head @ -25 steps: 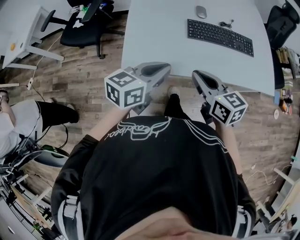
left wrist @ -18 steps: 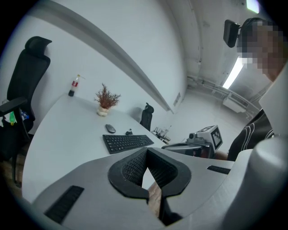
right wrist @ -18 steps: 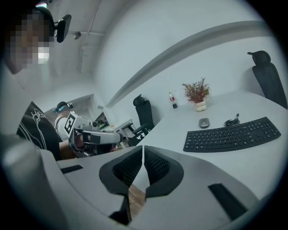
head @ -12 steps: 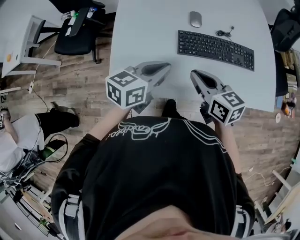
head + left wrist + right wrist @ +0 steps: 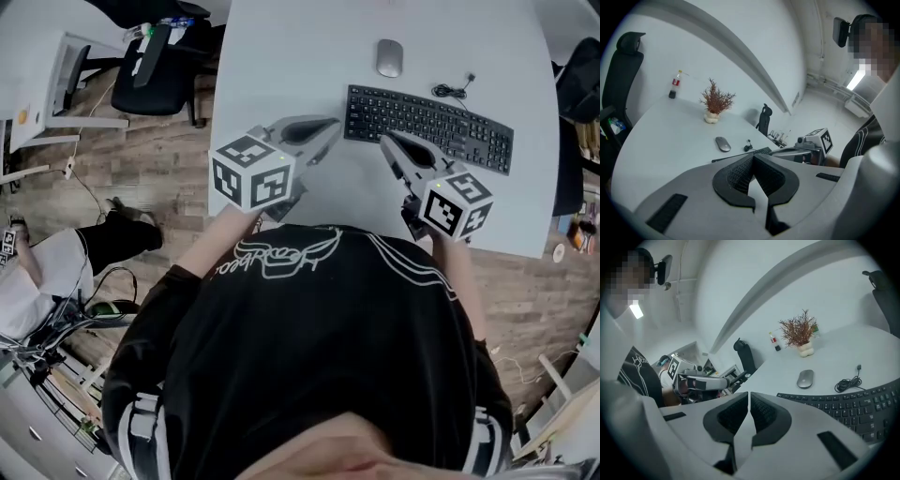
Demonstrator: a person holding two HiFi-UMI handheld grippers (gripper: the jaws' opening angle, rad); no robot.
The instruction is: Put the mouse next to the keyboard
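The left gripper (image 5: 328,127) and right gripper (image 5: 387,142) have advanced over the counter (image 5: 281,66) toward the keyboard (image 5: 429,127), jaws pressed together, empty.

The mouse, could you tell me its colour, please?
The mouse is grey; clearest in the right gripper view.

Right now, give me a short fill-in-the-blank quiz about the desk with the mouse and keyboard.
1. The grey oval mouse lies beyond the black keyboard on the ____ table.
2. In the head view, the coiled black cable lies to the mouse's ____.
3. The left gripper and right gripper, jaws together, hold ____.
Missing words: white; right; nothing.
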